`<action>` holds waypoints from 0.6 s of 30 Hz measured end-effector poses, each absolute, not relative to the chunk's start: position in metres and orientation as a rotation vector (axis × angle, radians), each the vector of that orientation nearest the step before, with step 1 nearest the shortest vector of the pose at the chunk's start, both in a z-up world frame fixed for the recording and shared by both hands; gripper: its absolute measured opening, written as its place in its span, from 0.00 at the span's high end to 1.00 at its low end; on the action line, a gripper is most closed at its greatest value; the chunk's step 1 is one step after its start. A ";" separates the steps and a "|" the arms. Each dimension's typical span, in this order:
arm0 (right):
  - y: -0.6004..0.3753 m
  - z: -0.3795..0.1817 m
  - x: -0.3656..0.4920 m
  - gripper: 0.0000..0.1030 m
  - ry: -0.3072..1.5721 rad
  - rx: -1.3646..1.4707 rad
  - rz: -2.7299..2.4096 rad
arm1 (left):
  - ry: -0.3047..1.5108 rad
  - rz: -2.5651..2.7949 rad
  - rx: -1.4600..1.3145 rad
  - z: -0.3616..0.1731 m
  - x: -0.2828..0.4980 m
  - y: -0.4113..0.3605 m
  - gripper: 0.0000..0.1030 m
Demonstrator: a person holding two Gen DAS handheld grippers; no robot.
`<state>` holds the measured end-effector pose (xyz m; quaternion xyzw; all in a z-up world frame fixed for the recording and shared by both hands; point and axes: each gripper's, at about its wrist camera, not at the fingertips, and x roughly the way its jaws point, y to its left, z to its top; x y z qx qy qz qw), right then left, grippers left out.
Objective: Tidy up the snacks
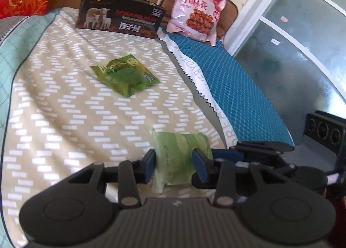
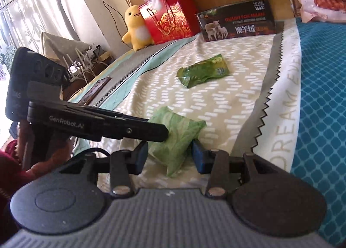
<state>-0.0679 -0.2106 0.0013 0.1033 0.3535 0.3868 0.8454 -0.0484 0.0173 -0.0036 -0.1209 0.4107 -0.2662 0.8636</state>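
Pale green and crinkly, a small snack packet (image 1: 183, 157) is caught between both tools at once near the front edge of the bed, over the beige zigzag bedspread (image 1: 64, 107). It's pinched by the left gripper (image 1: 175, 161), blue pads (image 1: 150, 164) pressed into both sides, and it's clamped by the right gripper (image 2: 170, 155) too, whose pads sit against the packet in the right wrist view, with the left tool crossing in from the left edge. A darker green packet (image 1: 126, 77) is laid flat around the middle of the bedspread, well apart from the held one. At the far edge a dark box with sheep on it (image 1: 119, 15) is stood up, and a pink snack bag (image 1: 194, 10) is propped beside it above the blue mat (image 1: 233, 87).
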 end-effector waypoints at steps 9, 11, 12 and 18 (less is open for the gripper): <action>-0.225 -0.003 -0.078 0.53 0.691 0.252 0.730 | 0.815 -0.373 -0.240 0.002 -0.074 0.027 0.57; -0.225 -0.004 -0.082 0.52 0.680 0.257 0.709 | 0.806 -0.345 -0.253 0.001 -0.079 0.031 0.54; -0.226 -0.004 -0.083 0.50 0.677 0.265 0.703 | 0.803 -0.334 -0.259 0.001 -0.081 0.033 0.54; -0.229 -0.008 -0.088 0.46 0.671 0.316 0.681 | 0.787 -0.285 -0.250 0.001 -0.087 0.035 0.51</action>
